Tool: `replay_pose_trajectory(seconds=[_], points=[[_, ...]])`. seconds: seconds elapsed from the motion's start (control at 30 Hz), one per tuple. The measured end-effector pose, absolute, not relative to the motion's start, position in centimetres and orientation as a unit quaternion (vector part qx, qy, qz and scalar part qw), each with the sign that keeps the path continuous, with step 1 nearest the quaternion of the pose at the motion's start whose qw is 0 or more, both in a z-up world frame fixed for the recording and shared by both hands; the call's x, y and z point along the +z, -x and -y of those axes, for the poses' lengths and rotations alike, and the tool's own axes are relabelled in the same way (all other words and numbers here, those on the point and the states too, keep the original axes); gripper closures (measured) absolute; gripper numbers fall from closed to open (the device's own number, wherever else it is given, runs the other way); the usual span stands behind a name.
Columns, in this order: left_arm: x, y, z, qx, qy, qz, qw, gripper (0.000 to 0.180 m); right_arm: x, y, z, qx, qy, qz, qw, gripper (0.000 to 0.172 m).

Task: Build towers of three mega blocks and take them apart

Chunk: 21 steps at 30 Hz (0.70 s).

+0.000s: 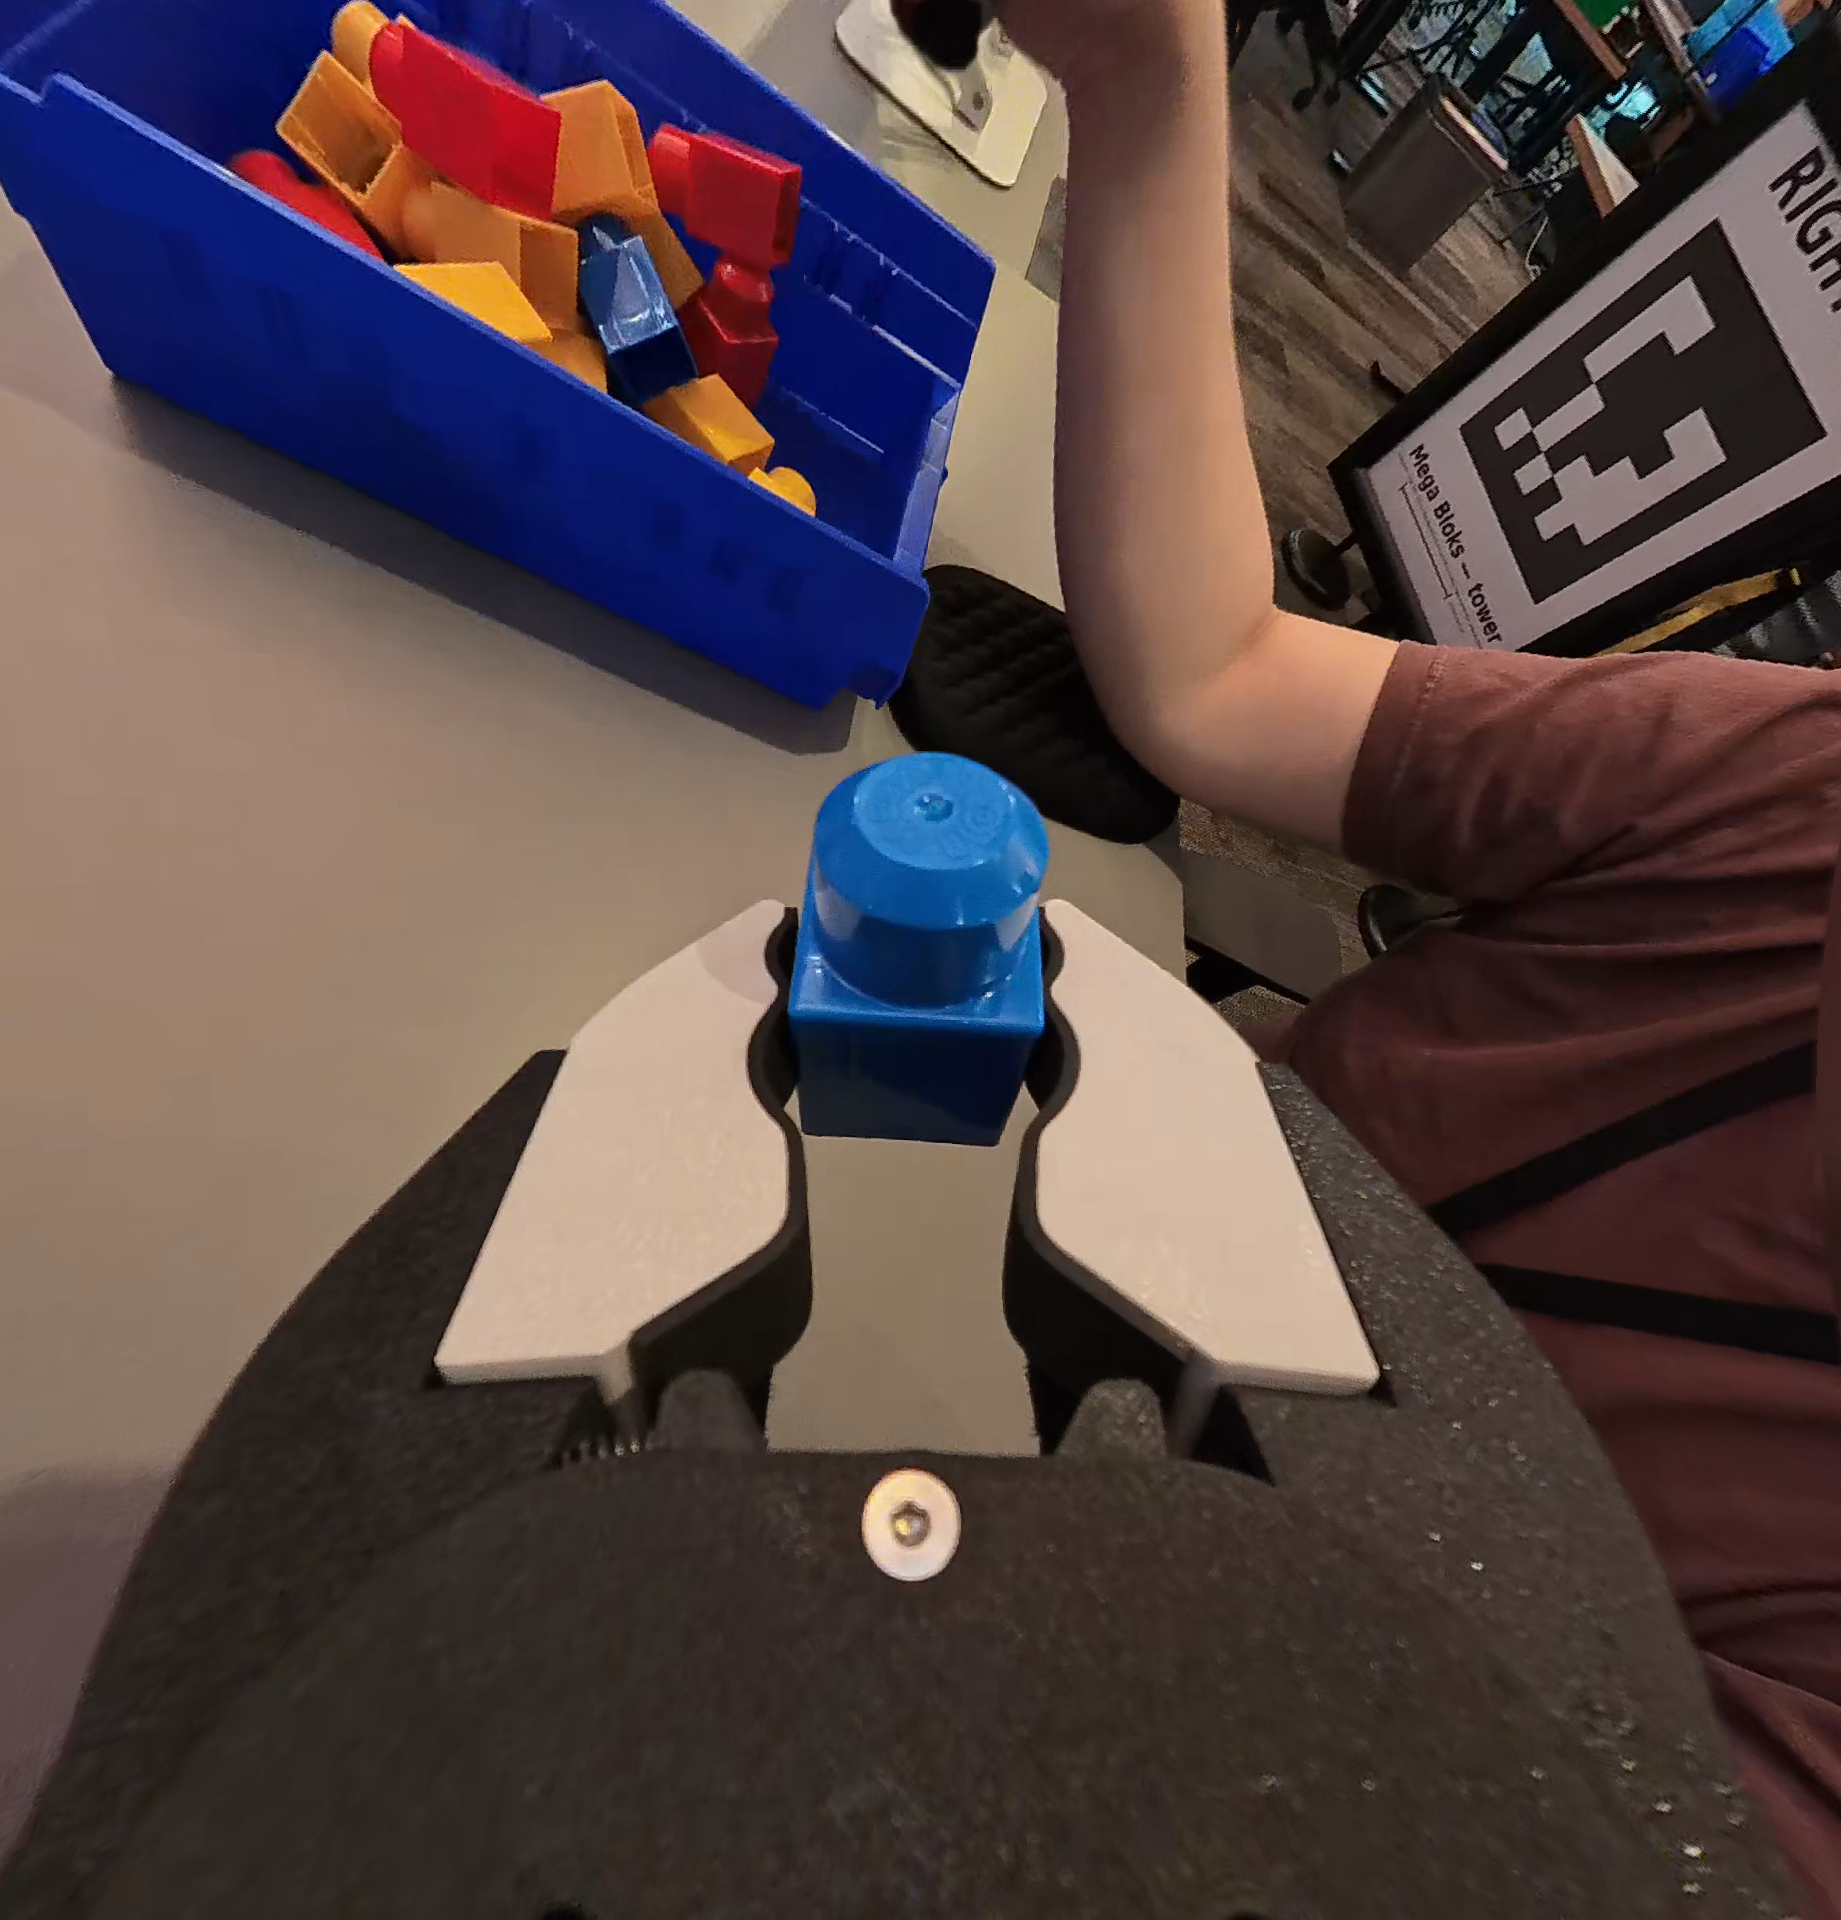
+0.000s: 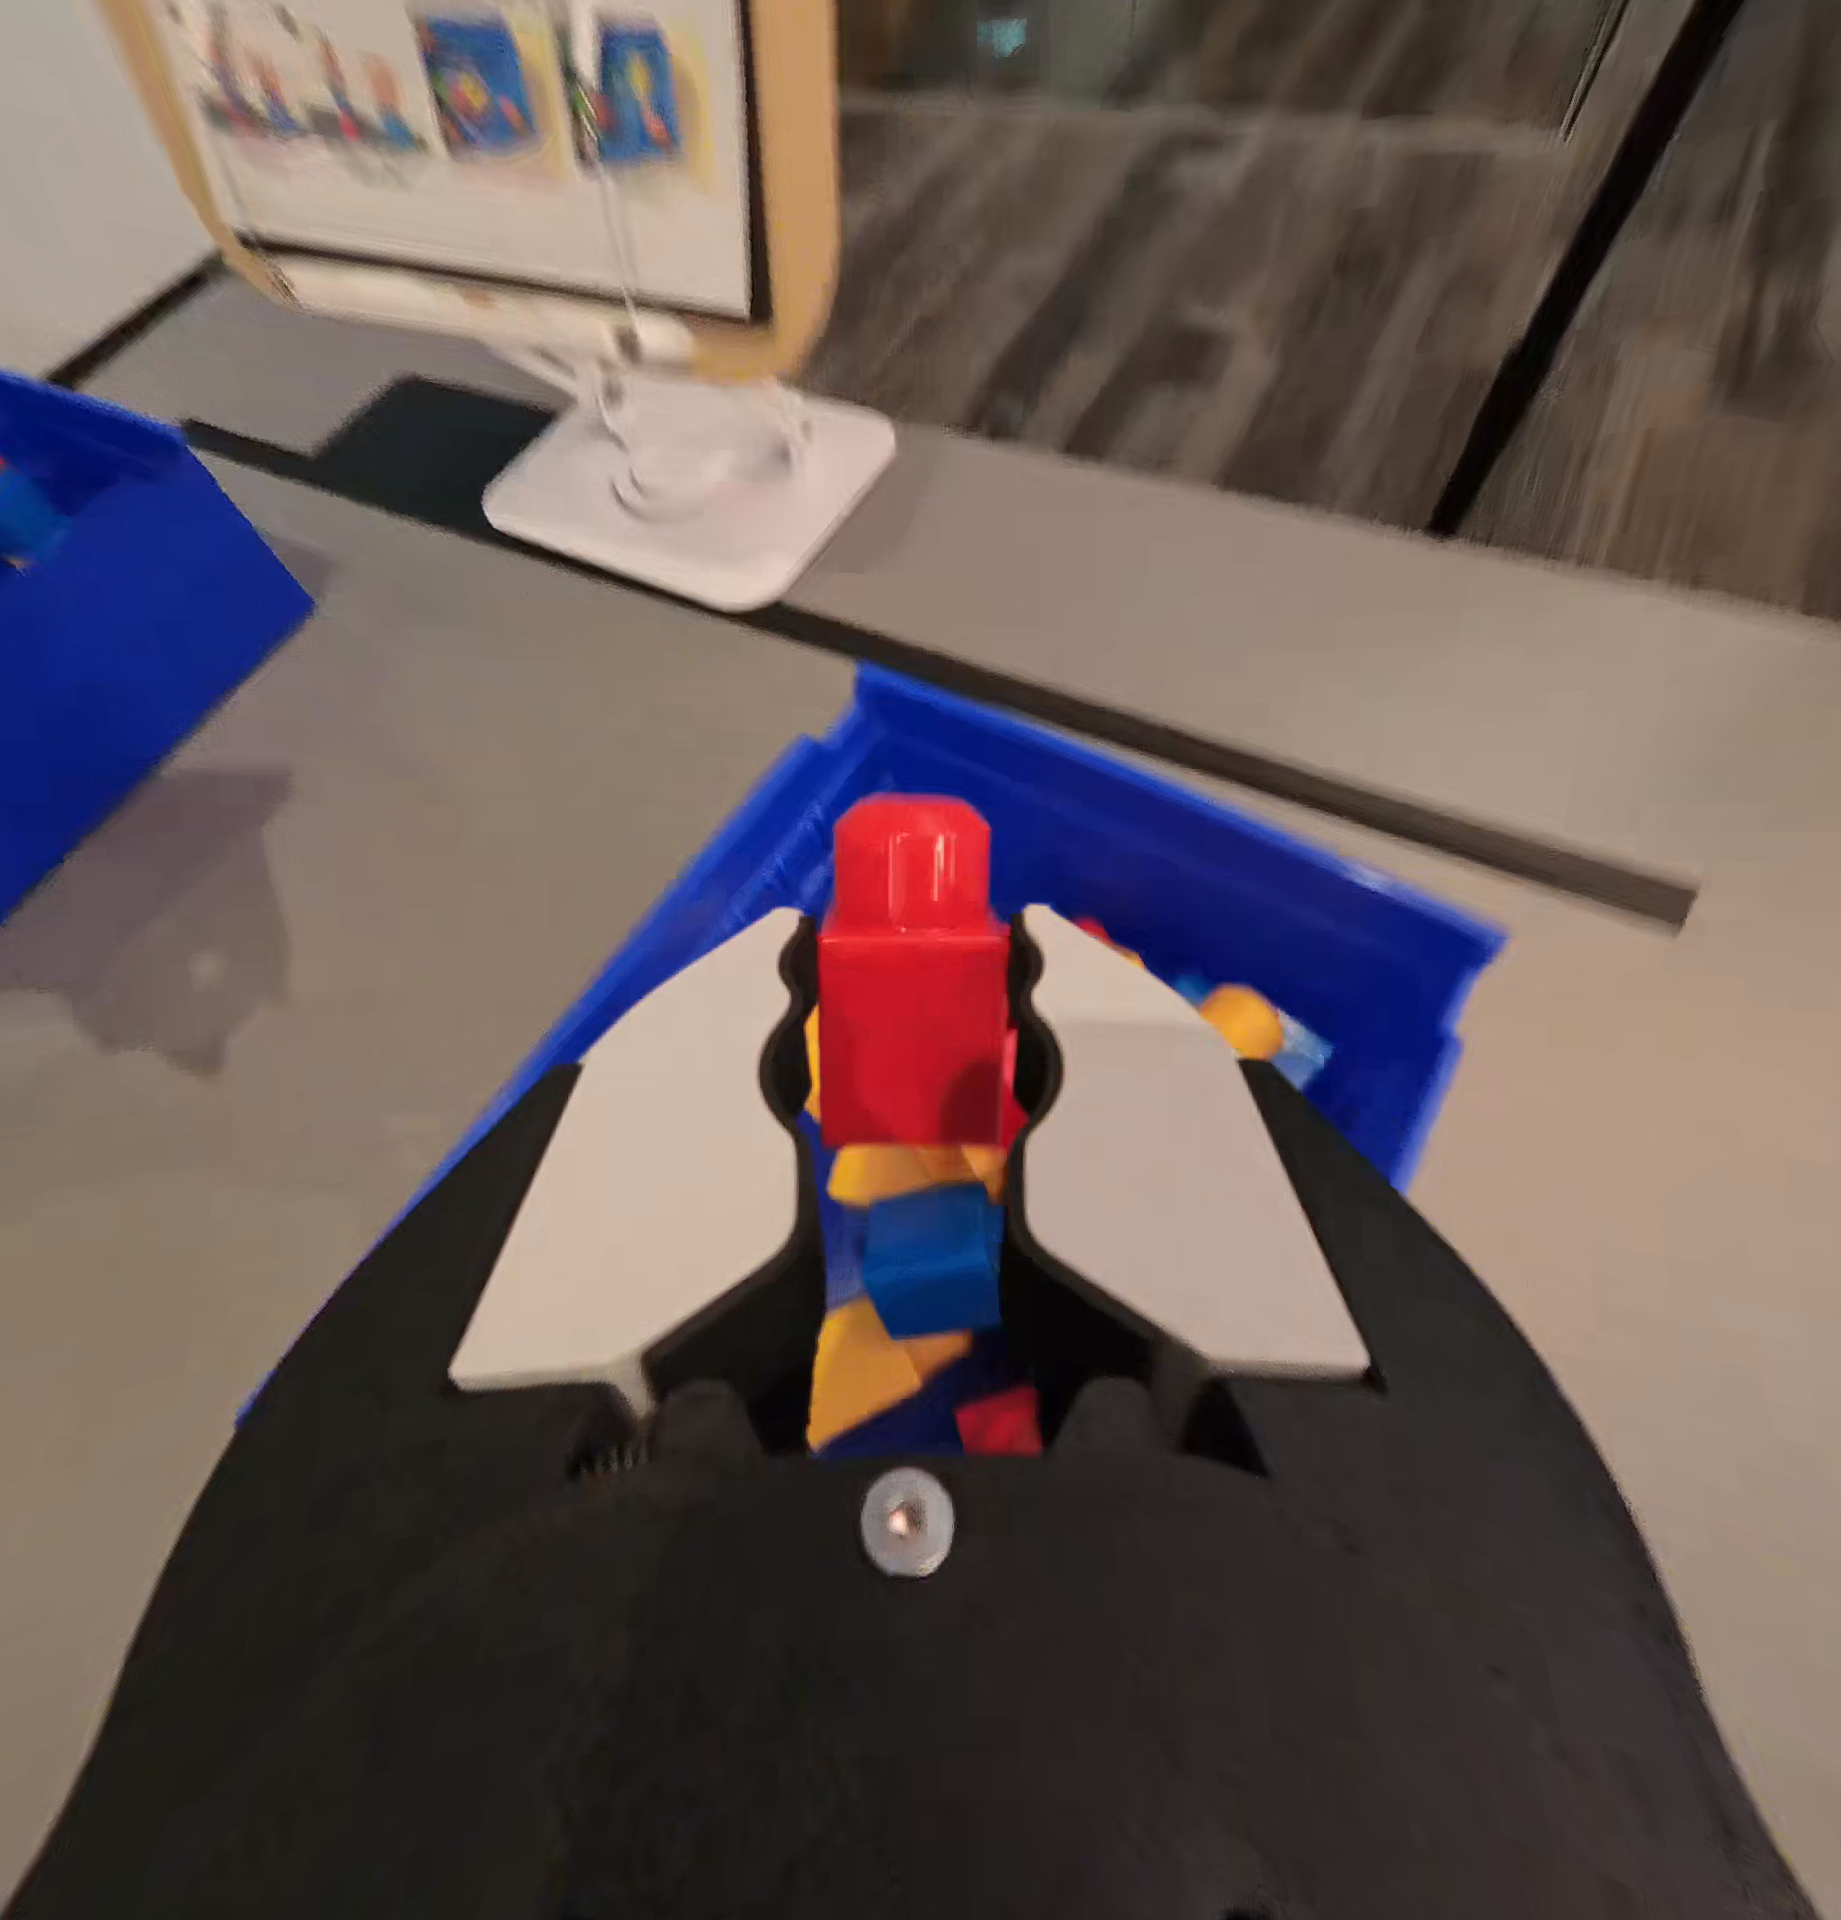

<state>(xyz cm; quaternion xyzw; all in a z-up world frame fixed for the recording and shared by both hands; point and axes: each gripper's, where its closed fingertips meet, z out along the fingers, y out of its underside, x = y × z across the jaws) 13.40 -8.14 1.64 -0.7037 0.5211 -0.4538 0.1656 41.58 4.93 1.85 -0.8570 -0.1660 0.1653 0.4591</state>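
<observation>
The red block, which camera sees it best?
The right wrist view: the red block fills the centre, gripped in the right tool, stud pointing away. The left wrist view shows only other red blocks in a bin, not this one.

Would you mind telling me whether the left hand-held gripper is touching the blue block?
Touching: the left wrist view shows the blue block clamped between both fingers of the left hand-held gripper.

Our left gripper (image 1: 917,997) and right gripper (image 2: 911,997) look alike: a rough black body, two pale grey fingers (image 1: 646,1164) lined with wavy black pads, and a silver screw (image 1: 911,1524) at the centre. We wear a maroon short sleeve (image 1: 1581,790).
</observation>
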Motion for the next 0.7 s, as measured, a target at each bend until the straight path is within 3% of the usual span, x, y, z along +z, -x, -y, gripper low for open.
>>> replay_pose_trajectory(seconds=[0.07, 0.13, 0.2, 0.33, 0.4, 0.5, 0.7], points=[[1.8, -13.4, 8.1, -0.459, 0.703, -0.517, 0.166, 0.139, -0.4, -43.0, -5.3, 0.157, 0.871, 0.165, 0.436, 0.134], [1.9, -13.3, 8.0, -0.464, 0.703, -0.512, 0.166, 0.139, -0.4, -43.9, -6.5, 0.108, 0.865, 0.17, 0.46, 0.115], [2.4, -13.0, 8.0, -0.475, 0.7, -0.507, 0.163, 0.139, 2.5, -42.5, -7.7, 0.058, 0.82, 0.204, 0.531, 0.1], [3.5, -11.5, 8.1, -0.492, 0.69, -0.504, 0.164, 0.139, 10.2, -27.3, -2.9, 0.116, 0.582, 0.434, 0.678, 0.094], [4.2, -10.9, 8.3, -0.509, 0.681, -0.501, 0.162, 0.139, 11.0, -19.6, 1.7, 0.166, 0.482, 0.525, 0.681, 0.091], [5.2, -10.4, 8.8, -0.53, 0.665, -0.5, 0.161, 0.139, 8.1, -12.6, 5.0, 0.111, 0.44, 0.627, 0.633, 0.088], [5.7, -10.7, 10.0, -0.538, 0.646, -0.519, 0.156, 0.139, 7.5, -7.3, 8.0, 0.085, 0.363, 0.633, 0.679, 0.089]])
